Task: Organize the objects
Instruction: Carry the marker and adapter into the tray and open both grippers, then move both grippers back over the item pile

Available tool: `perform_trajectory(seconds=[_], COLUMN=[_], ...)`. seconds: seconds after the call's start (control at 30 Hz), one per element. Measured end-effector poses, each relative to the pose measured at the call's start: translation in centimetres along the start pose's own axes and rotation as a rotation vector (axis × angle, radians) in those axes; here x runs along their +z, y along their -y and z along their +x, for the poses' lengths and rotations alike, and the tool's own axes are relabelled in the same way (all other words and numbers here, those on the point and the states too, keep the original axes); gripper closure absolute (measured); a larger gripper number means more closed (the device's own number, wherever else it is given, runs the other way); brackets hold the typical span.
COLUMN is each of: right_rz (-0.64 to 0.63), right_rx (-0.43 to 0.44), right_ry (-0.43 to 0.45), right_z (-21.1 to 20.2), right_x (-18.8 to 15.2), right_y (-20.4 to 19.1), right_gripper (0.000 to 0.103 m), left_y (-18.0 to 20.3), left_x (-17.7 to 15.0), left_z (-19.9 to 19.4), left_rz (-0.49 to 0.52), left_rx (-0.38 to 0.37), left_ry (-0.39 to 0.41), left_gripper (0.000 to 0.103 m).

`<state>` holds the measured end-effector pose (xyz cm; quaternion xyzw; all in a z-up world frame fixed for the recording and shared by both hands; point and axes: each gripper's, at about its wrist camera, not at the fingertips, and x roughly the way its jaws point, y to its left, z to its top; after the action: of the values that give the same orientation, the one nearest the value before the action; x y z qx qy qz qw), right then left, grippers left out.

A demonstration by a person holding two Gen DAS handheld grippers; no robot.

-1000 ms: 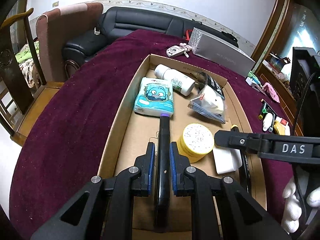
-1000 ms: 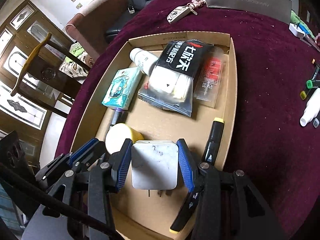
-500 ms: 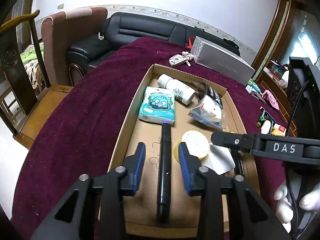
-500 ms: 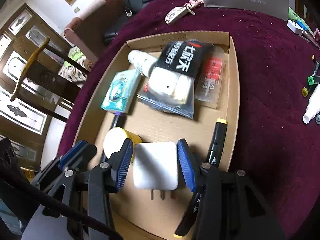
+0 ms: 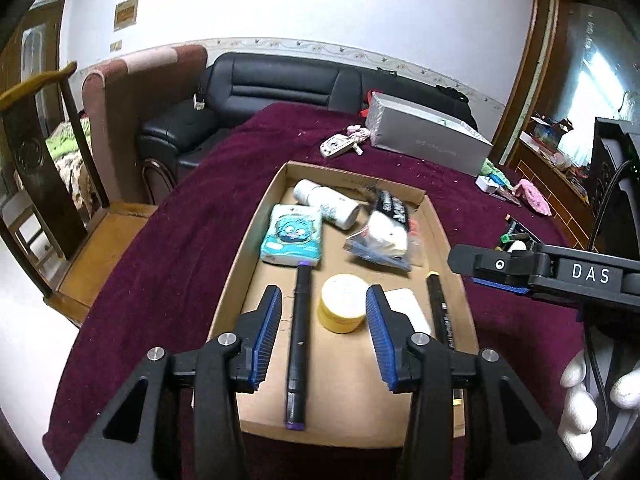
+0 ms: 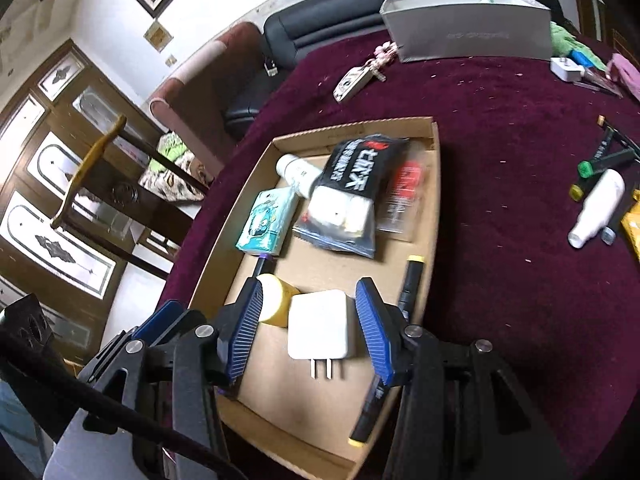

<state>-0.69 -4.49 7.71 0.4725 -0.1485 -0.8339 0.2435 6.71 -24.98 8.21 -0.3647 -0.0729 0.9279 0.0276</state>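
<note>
A cardboard tray point(image 5: 230, 280) point(image 6: 434, 240) lies on the maroon tablecloth. In it lie a black marker with purple caps point(image 5: 298, 340), a yellow round tin point(image 5: 342, 308) point(image 6: 276, 300), a white charger plug point(image 6: 320, 330) point(image 5: 408, 310), a black marker with yellow caps point(image 5: 440, 312) point(image 6: 406, 292), a tissue pack point(image 5: 292, 236) point(image 6: 266, 222), a white bottle point(image 5: 328, 202) and a bagged pack point(image 6: 348, 188). My left gripper point(image 5: 322, 334) is open above the purple marker and tin. My right gripper point(image 6: 310, 322) is open, raised over the charger.
A grey box point(image 5: 424, 140) point(image 6: 468, 28) and a key fob point(image 5: 336, 146) point(image 6: 354, 80) lie at the table's far end. Markers point(image 6: 600, 160), a white bottle point(image 6: 596, 208) and small items lie right of the tray. A sofa and chairs stand beyond the table.
My left gripper opened, let go of the purple marker and rose. My right gripper opened off the charger and lifted back. Both items now lie in the tray.
</note>
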Motion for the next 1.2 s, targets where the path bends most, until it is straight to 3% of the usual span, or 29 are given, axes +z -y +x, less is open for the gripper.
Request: perform_trajectory(seconds=[0.17, 0.3, 0.73, 1.2], right_rz=[0.043, 0.09, 0.255, 0.363], right_rx=[0.003, 0.002, -0.038, -0.057], right_ry=[0.041, 0.079, 0.217, 0.297], right_z=[-2.5, -4.9, -12.3, -15.8], right_x=[-0.6, -1.2, -2.9, -3.5], right_y=[2.2, 5.0, 14.9, 21.5], right_gripper=[0.051, 0.051, 0.045, 0.045], left_y=[2.6, 5.3, 15.2, 19.8], left_x=[0.1, 0.0, -1.0, -1.4], left_z=[-1.0, -1.9, -1.9, 0.3], left_rz=[0.052, 0.107, 0.298, 0.382], left_rx=[0.001, 0.007, 0.005, 0.017], left_ry=[0.007, 0.012, -0.019, -0.083], left_gripper=[0.063, 0.055, 0.054, 0.054])
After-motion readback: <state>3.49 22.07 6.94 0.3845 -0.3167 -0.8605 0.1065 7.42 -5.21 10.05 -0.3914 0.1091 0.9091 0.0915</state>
